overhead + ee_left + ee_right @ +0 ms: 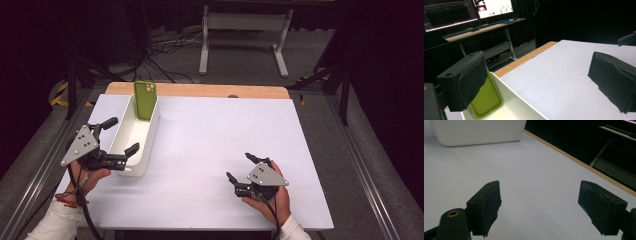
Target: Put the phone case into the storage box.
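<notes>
Both hands sit low at the near table edge: left gripper (pixel 116 135) jaws apart, straddling the white bin (pixel 131 134) wall, right gripper (pixel 242 167) spread over bare tabletop. Green phone (pixel 145 99) leans upright in the bin's far end; left gripper view adds lit monitors (pixel 495 7), text unreadable

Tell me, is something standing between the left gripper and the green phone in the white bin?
Nothing visible does. The left gripper is open astride the white bin's near end, and the green phone leans at the far end.

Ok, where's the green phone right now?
In the high view the green phone stands on end at the far end of the white bin, leaning against its wall, on the table's left side beyond the left gripper.
</notes>
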`<state>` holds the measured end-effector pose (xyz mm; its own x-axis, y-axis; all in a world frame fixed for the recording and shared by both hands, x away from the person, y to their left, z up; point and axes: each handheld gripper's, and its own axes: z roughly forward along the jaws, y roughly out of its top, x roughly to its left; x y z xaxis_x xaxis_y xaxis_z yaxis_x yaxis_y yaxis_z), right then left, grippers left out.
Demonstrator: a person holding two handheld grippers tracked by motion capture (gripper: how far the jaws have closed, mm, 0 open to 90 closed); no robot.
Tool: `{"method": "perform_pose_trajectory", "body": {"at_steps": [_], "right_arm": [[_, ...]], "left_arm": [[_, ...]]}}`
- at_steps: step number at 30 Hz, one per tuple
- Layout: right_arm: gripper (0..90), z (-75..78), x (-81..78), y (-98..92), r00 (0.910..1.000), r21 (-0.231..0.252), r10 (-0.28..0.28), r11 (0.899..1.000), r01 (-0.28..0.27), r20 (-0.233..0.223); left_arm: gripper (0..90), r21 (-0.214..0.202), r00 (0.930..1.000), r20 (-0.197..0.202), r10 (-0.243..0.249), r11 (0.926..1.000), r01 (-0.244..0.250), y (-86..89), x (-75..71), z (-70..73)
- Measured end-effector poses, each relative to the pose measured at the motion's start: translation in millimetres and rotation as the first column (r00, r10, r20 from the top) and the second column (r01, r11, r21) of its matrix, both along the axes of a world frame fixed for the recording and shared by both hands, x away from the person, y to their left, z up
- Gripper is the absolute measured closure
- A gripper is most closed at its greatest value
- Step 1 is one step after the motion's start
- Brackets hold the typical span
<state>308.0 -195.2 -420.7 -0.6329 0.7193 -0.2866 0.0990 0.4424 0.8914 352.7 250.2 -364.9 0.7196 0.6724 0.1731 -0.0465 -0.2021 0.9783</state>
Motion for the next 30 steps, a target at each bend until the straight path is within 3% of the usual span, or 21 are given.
{"method": "perform_pose_trajectory", "body": {"at_steps": [11, 25, 30], "right_arm": [[18.5, 2.7, -1.4, -2.2, 0.9999, 0.005, 0.008, 1.0, -0.008, 0.012], [17.5, 4.2, -3.0, -2.6, 0.9999, 0.004, 0.006, 1.0, -0.006, 0.015], [17.5, 5.1, -4.3, -1.4, 0.9997, 0.001, 0.018, 1.0, -0.018, 0.014]], "left_arm": [[2.7, 0.015, 0.9995, 0.019, -0.024, 0.9996, 0.024, -8.2, -15.1, -1.7], [2.5, 0.005, 0.9982, 0.025, -0.056, 0.9984, 0.055, -11.9, -26.9, -7.2], [2.3, 0.007, 0.9973, 0.007, -0.073, 0.9973, 0.073, -14.6, -27.1, -11.3]]}}
